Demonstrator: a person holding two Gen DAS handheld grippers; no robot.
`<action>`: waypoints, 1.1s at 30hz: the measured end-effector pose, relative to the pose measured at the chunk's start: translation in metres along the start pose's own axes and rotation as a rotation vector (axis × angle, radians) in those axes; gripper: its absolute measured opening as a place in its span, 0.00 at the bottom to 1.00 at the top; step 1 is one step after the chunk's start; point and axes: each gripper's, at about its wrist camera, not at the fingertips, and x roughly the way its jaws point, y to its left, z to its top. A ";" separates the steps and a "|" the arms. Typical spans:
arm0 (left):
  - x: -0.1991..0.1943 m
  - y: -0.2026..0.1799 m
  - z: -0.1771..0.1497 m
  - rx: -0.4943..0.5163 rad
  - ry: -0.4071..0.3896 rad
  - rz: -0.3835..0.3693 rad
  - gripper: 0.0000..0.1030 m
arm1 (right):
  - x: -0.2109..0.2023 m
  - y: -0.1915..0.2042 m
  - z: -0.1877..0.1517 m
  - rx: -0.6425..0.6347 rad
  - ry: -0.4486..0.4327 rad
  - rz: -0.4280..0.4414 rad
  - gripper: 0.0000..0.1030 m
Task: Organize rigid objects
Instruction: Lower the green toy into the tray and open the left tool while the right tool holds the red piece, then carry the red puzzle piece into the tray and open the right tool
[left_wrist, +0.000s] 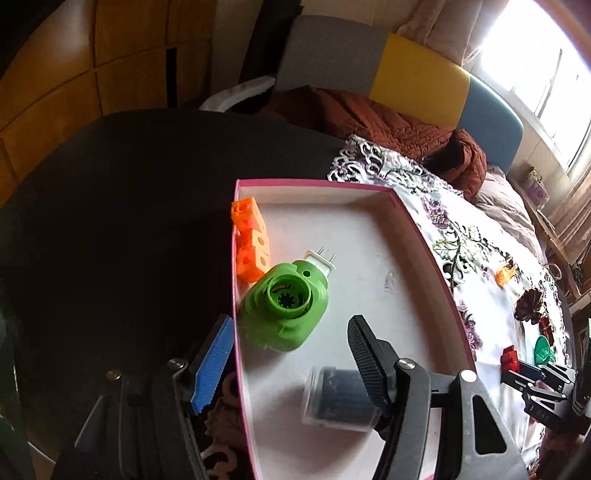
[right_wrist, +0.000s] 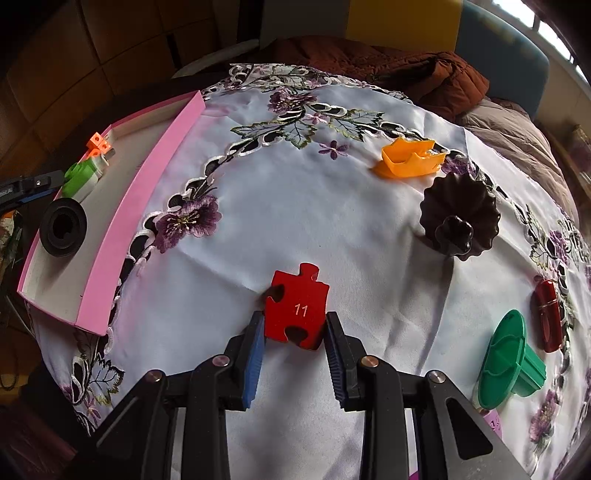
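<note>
A pink-walled tray (left_wrist: 424, 236) holds an orange block piece (left_wrist: 251, 243), a green plug-in device (left_wrist: 284, 306) and a dark round container (left_wrist: 332, 395). My left gripper (left_wrist: 291, 343) is open and empty, straddling the tray's left wall above the green device. In the right wrist view my right gripper (right_wrist: 295, 325) is shut on a red puzzle piece marked 11 (right_wrist: 295, 308), its fingers (right_wrist: 255, 354) pressing both sides, low over the cloth. The tray (right_wrist: 147, 192) lies to the far left there.
On the flowered tablecloth (right_wrist: 295, 206) lie an orange boat-shaped piece (right_wrist: 410, 158), a dark brown fluted mould (right_wrist: 460, 216), a red capsule-like piece (right_wrist: 548, 314) and a green funnel-like part (right_wrist: 506, 365). A brown jacket (right_wrist: 388, 62) lies behind the table.
</note>
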 end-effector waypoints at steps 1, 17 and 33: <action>-0.004 -0.001 -0.002 0.002 -0.008 -0.001 0.63 | 0.000 0.000 0.000 0.000 0.000 0.000 0.31; -0.044 -0.029 -0.036 0.093 -0.048 -0.033 0.63 | -0.001 -0.002 0.000 0.021 -0.013 0.008 0.31; -0.061 -0.024 -0.045 0.119 -0.091 -0.021 0.63 | -0.018 0.016 0.009 0.061 -0.057 0.030 0.31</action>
